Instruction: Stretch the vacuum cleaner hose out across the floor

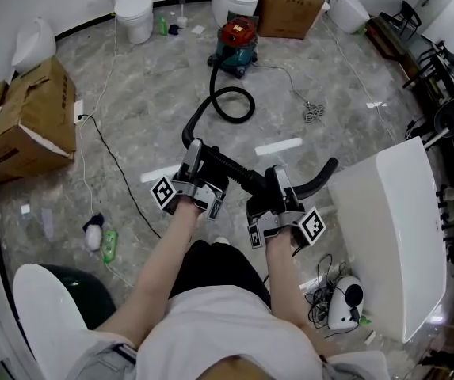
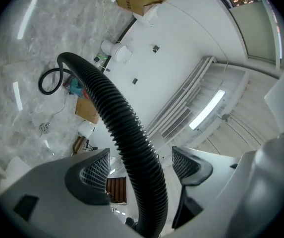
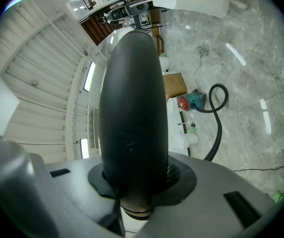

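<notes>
Hose point(image 1: 228, 165) point(image 2: 117, 118) point(image 3: 132, 108): black and ribbed. It runs from the red-and-teal vacuum cleaner point(image 1: 237, 44) at far centre, makes one loop on the marble floor point(image 1: 155, 93), then rises off the floor to the tongs near the person. Its smooth curved end points right.

Surroundings:
- cardboard box point(image 1: 24, 121) at left
- second box point(image 1: 288, 5) far, right of the cleaner
- toilet point(image 1: 134, 8) far left
- thin black cable point(image 1: 114, 165) crossing the floor at left
- small wire tangle point(image 1: 314, 112) right of the loop
- white slab point(image 1: 393, 228) at right, just beside the hose end

Left tongs point(image 1: 196, 158) point(image 2: 141, 170): jaws apart. The ribbed hose passes loosely between them, with a gap showing on each side.

Right tongs point(image 1: 280, 182) point(image 3: 137, 177): clamped on the hose at its smooth end section, jaws held partly apart by it.
</notes>
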`<state>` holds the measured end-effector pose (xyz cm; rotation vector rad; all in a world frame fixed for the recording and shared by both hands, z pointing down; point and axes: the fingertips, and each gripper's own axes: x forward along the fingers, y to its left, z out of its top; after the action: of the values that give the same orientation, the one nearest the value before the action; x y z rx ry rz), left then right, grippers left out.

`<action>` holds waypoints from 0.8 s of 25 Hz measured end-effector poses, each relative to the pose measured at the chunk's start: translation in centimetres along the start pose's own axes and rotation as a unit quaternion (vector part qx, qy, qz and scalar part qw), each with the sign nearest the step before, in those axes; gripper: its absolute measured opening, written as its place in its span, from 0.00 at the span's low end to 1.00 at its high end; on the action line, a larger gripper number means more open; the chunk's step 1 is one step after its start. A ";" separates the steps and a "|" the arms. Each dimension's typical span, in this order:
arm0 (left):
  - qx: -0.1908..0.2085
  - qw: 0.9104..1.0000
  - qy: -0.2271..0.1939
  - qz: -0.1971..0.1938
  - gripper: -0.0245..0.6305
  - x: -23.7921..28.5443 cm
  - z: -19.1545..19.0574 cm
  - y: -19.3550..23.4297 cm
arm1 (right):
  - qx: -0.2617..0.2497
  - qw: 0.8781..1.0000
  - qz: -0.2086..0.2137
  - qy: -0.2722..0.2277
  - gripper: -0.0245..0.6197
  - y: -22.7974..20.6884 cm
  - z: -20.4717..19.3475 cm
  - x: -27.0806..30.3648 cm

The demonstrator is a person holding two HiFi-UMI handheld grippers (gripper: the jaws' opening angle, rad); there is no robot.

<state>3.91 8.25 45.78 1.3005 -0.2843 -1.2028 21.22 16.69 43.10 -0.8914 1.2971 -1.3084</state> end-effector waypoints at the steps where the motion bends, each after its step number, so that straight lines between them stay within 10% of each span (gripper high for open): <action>1: 0.007 1.000 0.004 0.000 0.65 0.2 0.0 -0.1 | 0.004 1.000 -0.002 -0.003 0.23 -0.2 0.1 -0.2; 5: 0.017 1.000 0.019 0.007 0.62 1.2 -0.3 -0.3 | 0.013 1.000 -0.009 -0.002 0.23 -0.9 0.1 -0.6; 8: 0.014 1.000 0.011 0.015 0.37 1.6 -0.4 0.1 | 0.025 1.000 -0.008 -0.004 0.23 -1.1 0.0 -0.5; 20: 0.012 0.999 0.040 0.006 0.27 3.1 -1.8 -0.4 | 0.118 0.992 -0.009 -0.031 0.23 -3.7 1.5 -1.4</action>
<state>6.33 6.90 43.52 1.3625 -0.2498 -1.1380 22.31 17.27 47.17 -0.7722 1.0623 -1.4042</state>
